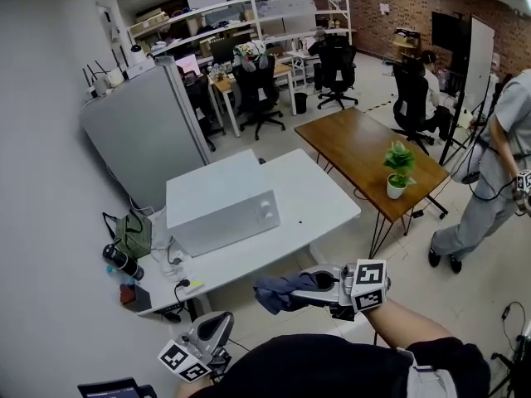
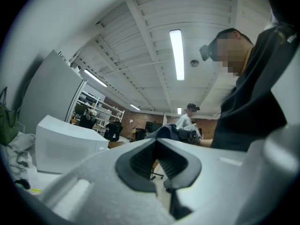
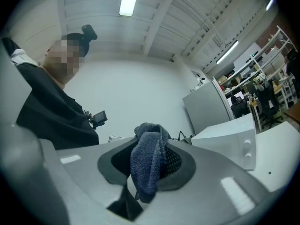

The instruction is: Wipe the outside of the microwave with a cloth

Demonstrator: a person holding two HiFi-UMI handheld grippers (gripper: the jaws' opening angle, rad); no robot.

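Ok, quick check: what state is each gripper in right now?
Left gripper: closed, holding nothing.
Right gripper: closed on the blue cloth.

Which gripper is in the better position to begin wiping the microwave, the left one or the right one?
Right. The right gripper is shut on the cloth, so it has only to reach the microwave. The left gripper is shut on nothing and hangs low, near the person's body.

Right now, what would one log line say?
phase: before wiping | right claw: shut on cloth | left claw: shut, empty | microwave: on table, untouched
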